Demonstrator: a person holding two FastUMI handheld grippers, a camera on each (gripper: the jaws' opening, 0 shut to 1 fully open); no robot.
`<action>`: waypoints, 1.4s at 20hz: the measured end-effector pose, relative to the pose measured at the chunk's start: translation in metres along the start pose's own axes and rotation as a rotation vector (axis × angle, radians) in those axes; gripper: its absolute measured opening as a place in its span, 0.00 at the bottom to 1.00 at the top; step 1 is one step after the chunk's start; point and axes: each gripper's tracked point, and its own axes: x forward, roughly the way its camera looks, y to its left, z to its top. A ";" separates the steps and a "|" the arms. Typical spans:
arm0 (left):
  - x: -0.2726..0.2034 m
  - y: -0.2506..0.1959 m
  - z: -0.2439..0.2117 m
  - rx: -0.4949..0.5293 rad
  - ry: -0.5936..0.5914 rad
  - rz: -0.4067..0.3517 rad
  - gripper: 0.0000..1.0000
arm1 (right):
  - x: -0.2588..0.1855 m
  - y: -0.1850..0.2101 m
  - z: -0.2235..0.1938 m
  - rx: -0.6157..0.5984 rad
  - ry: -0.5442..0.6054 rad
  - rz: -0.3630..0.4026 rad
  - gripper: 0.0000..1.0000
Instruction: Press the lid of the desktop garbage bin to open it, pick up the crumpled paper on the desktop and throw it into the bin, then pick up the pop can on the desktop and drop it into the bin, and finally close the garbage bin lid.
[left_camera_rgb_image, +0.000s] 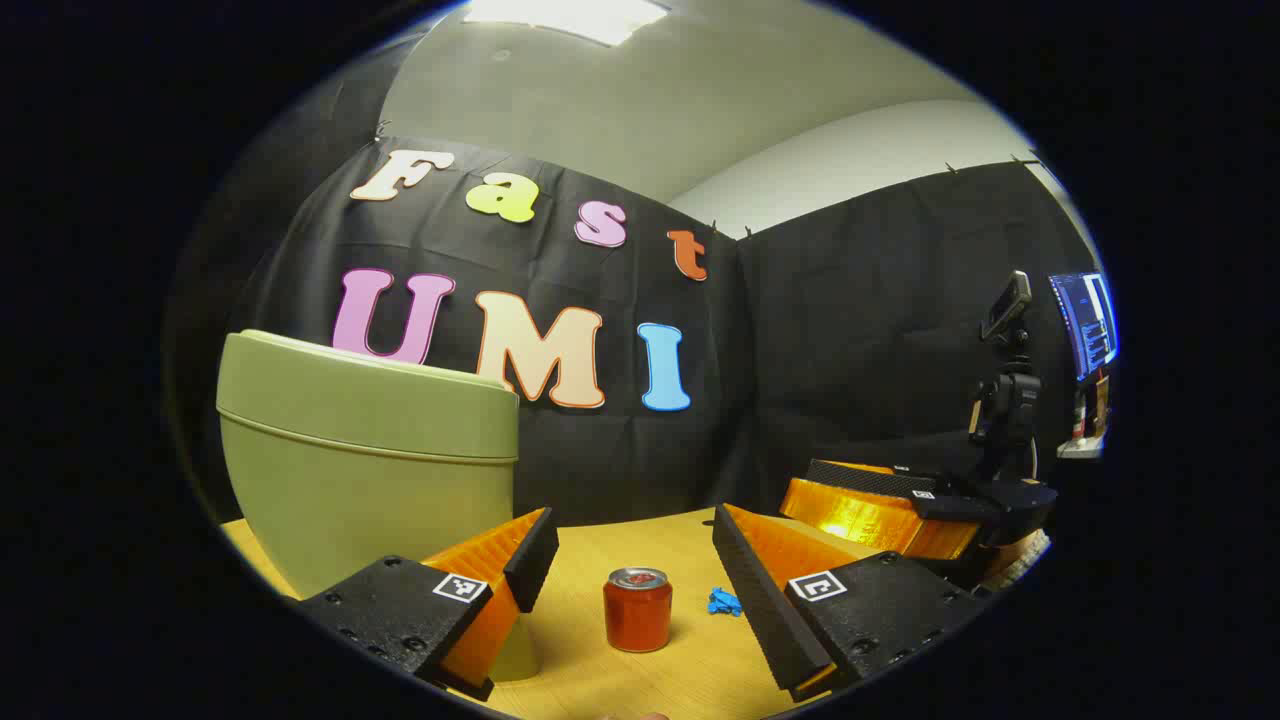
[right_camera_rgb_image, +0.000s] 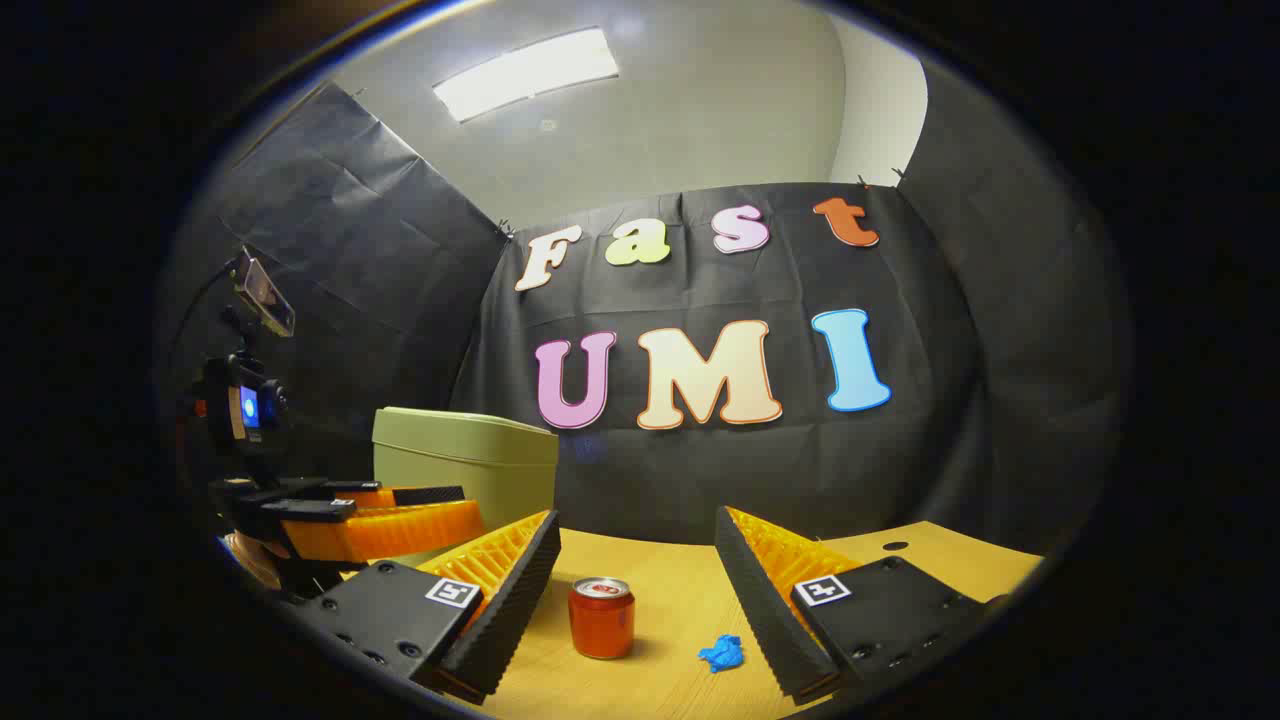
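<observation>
Light wood desktop (right_camera_rgb_image: 680, 640) w/ black cloth booth walls, ceiling light panel (right_camera_rgb_image: 525, 70) overhead. Green bin (left_camera_rgb_image: 370, 450), lid shut, at left; pop can (right_camera_rgb_image: 601, 617) upright mid-table, blue crumpled paper (right_camera_rgb_image: 721, 653) just beside it (apart). Left gripper (left_camera_rgb_image: 630, 580) & right gripper (right_camera_rgb_image: 640, 590): jaws wide, holding nothing.

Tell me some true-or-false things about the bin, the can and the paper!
1. The garbage bin has its lid shut. True.
2. The pop can lies on its side. False: it stands upright on the desktop.
3. The crumpled paper is inside the bin. False: it lies on the desktop beside the can.
4. The right gripper is open and holds nothing. True.
5. The left gripper is squeezing the can. False: it is open, apart from the can.
</observation>
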 end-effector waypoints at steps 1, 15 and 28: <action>0.001 0.000 -0.001 -0.002 0.004 0.004 0.93 | -0.001 -0.004 0.000 -0.004 0.003 -0.009 0.98; 0.002 0.007 -0.007 -0.012 0.023 0.036 0.94 | 0.000 -0.009 -0.014 0.033 0.060 -0.023 0.98; 0.000 0.008 -0.007 0.008 0.052 0.058 0.76 | -0.002 -0.010 -0.011 0.010 0.054 -0.019 0.98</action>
